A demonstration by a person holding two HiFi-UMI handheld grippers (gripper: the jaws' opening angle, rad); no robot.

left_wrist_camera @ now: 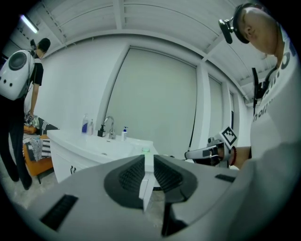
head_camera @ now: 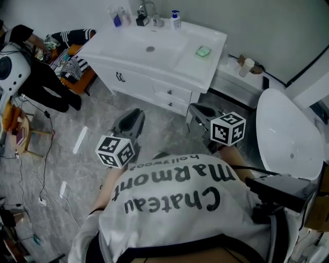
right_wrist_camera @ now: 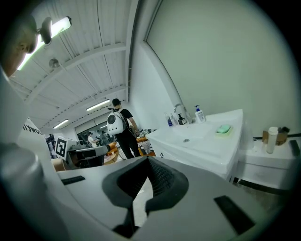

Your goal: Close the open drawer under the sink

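A white vanity with a sink basin stands ahead of me. Two drawers with dark handles sit in its front, right of a cabinet door; I cannot tell which of them stands out. My left gripper hangs over the floor short of the vanity's front, its jaws a narrow slit apart with nothing between them. My right gripper hovers near the vanity's right corner, below the drawers, its fingertips together and empty. Both gripper views show the vanity some way off.
A faucet, bottles and a green soap sit on the vanity top. A low white cabinet with a cup stands to the right, then a large white oval fixture. A person with a backpack and cables are at the left.
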